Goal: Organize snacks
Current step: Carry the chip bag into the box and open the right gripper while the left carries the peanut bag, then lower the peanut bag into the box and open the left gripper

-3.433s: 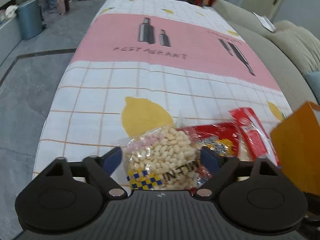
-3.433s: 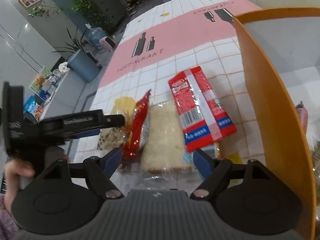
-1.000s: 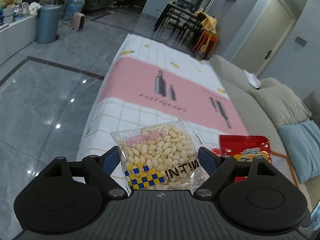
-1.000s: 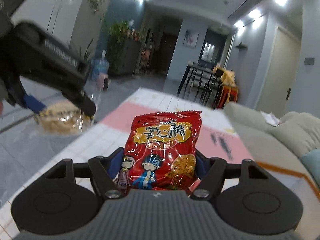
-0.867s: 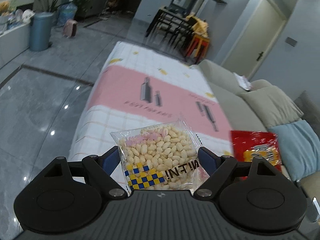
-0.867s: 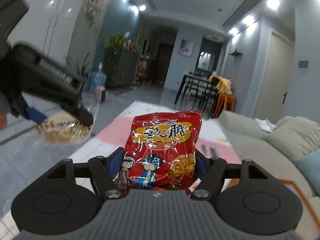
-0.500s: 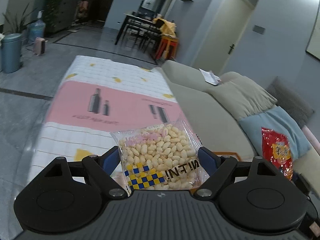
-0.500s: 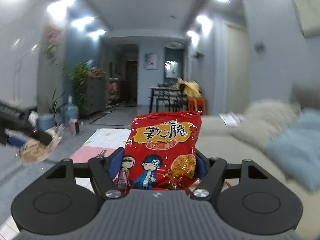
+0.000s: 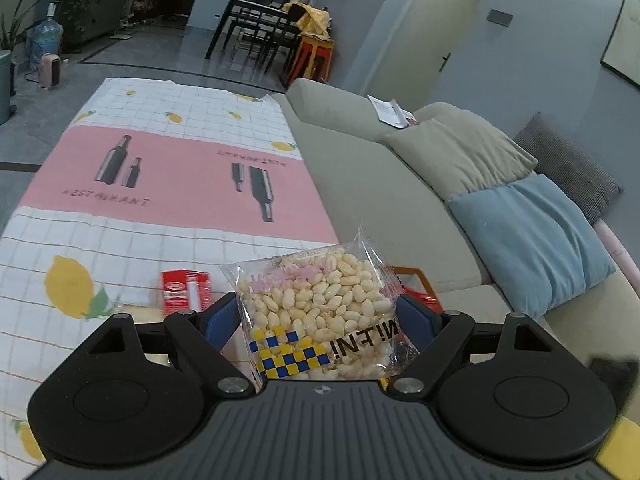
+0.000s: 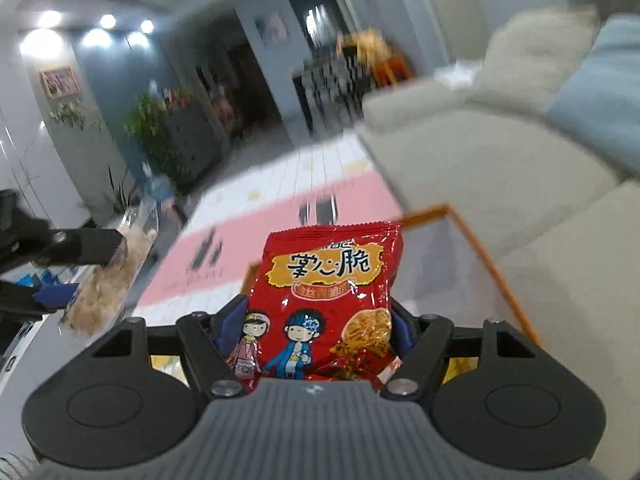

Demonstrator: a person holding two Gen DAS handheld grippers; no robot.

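Left wrist view: left gripper (image 9: 318, 314) clamped on a clear bag of puffed snacks (image 9: 320, 312), blue pads pressed on both sides of the bag, bag held up off the worktop (image 9: 120, 248). At 10 o'clock from the bag, a small red pack (image 9: 185, 291) lying flat on the checked cloth with lemons. At 3 o'clock from the bag, just behind the right pad, a bit of the orange box (image 9: 416, 280) with something red inside. Farther off at 2 o'clock, a grey sofa (image 9: 380, 184) with a blue cushion (image 9: 528, 236). Not seen here: the other gripper and its red bag.

Right wrist view, blurry: right gripper (image 10: 314, 326) clamped on a red snack bag (image 10: 328, 296) with 2 cartoon kids on it, bag standing up between the pads. Behind and below the bag, from 12 to 3 o'clock, the orange box (image 10: 488, 264) with its open top, shown much better here than in the other view. At 9 o'clock, the left gripper (image 10: 60, 276) seen from the side, with the clear bag of puffed snacks (image 10: 108, 280) in it, up in the air beside the worktop (image 10: 256, 232). Small red pack not seen here.
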